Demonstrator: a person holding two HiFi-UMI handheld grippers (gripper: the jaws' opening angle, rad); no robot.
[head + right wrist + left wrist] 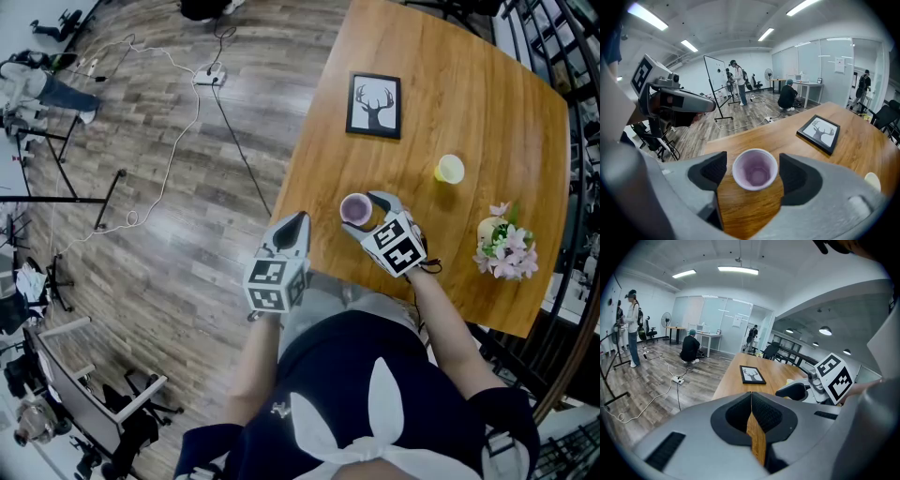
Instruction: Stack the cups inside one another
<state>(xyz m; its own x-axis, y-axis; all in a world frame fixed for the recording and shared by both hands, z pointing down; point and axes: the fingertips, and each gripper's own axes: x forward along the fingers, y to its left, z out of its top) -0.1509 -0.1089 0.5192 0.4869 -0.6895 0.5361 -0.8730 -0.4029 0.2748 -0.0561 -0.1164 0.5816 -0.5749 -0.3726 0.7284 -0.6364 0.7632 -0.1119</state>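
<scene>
A purple cup (pixel 355 208) stands upright on the wooden table (pixel 450 75) near its front edge. My right gripper (pixel 367 216) is open with a jaw on either side of the purple cup (pixel 755 169), and a small gap shows at each pad. A yellow cup (pixel 450 169) stands apart, farther right, and shows as the yellow cup (pixel 873 181) at the right edge of the right gripper view. My left gripper (pixel 298 225) hovers by the table's left front edge, shut with nothing in it; in its own view the left gripper (pixel 751 398) has its pads together.
A framed deer picture (pixel 375 105) lies farther back on the table. A pot of pink flowers (pixel 506 248) stands at the right edge. Cables and stands lie on the floor to the left. People are at the far end of the room.
</scene>
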